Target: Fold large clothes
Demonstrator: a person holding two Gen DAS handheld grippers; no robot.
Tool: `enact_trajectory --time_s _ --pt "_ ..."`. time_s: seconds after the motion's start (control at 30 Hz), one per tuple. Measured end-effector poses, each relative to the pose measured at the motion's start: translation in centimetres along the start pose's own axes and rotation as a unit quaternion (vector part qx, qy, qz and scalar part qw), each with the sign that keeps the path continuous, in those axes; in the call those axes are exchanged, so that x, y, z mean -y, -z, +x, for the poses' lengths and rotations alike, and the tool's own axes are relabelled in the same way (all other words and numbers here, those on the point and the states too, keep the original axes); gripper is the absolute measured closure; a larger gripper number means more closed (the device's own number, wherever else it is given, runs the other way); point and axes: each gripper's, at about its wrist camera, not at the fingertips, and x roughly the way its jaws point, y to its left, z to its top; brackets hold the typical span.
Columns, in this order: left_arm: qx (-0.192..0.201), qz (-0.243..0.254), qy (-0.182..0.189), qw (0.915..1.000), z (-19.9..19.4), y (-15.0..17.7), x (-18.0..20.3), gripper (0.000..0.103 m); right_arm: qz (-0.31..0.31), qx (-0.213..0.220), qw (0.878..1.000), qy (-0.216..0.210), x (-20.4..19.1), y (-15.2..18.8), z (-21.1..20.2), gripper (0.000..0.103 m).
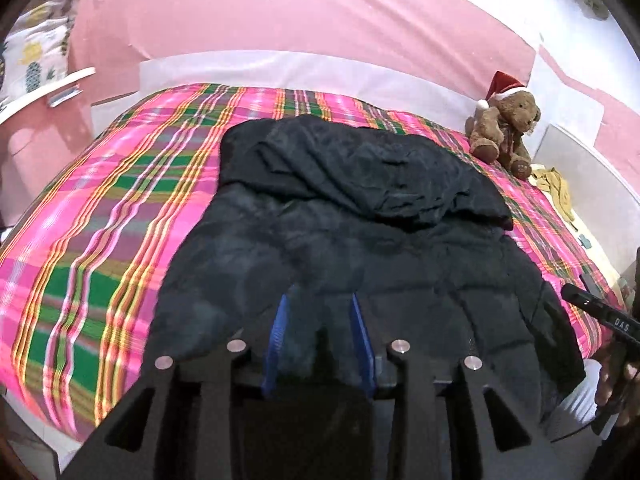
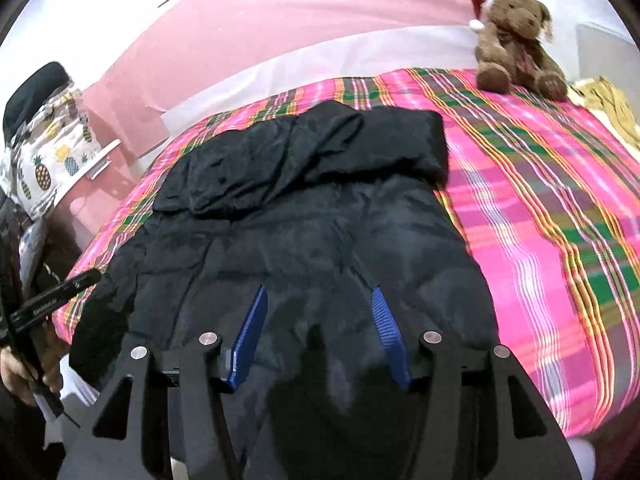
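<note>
Pink walls back a bed [image 1: 100,208] spread with a bright plaid cover, where we see the dark padded jacket [image 1: 360,216] lying flat, hood at the far end. Our left gripper [image 1: 320,304] and right gripper [image 2: 320,296] hang over its near hem, jaws spread, pinching nothing. A teddy bear [image 2: 516,36] sits far right.

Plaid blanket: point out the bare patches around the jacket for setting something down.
Free: the broad strip of plaid blanket left of the dark jacket, and the stretch between jacket and right edge. Crowded: the far right corner, with the teddy bear and yellow cloth.
</note>
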Motion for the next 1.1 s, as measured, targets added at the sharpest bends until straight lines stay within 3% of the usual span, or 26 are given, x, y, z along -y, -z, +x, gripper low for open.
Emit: enact_trajectory --time_s 0.2,0.3,0.47,0.6,0.73,0.9,1.0,1.07,1.1 --pt "-0.002 -0.002 -0.024 0.9997 -0.9 1.5 -2.2 0.067 0.025 -0.011 0.999 0.017 2.4 1.7 -0.4 0.047" --pt "-0.001 -0.007 -0.041 0.9991 -1.0 1.9 -3.9 0.059 0.046 -0.011 0.998 0.035 4.3 2.5 -0.7 0.034" --pt "-0.009 -0.009 -0.087 0.9961 -0.1 3.0 -6.7 0.058 0.082 -0.024 0.995 0.050 7.6 3.6 -0.2 0.034" --pt "-0.016 -0.027 -0.096 0.9949 0.4 4.2 -8.4 0.052 0.108 -0.045 0.993 0.032 9.3 4.6 0.6 0.034" --pt "-0.027 -0.040 -0.076 0.9959 0.4 5.4 -8.8 0.049 0.113 -0.049 0.992 0.016 9.5 5.3 0.4 0.034" --pt "-0.037 -0.054 -0.025 0.9975 -0.2 7.3 -7.2 0.048 0.122 -0.068 0.989 -0.047 8.0 6.2 0.0 0.032" --pt "-0.032 -0.046 -0.032 0.9979 -0.2 8.1 -6.2 0.048 0.133 -0.069 0.987 -0.053 8.0 6.5 0.1 0.033" --pt "-0.036 -0.057 -0.033 0.9972 0.1 8.0 -6.4 0.047 0.150 -0.073 0.984 -0.060 8.5 6.6 0.4 0.037" --pt "-0.037 -0.062 -0.032 0.9968 0.2 7.9 -6.5 0.050 0.151 -0.074 0.984 -0.059 8.6 6.5 0.4 0.048"
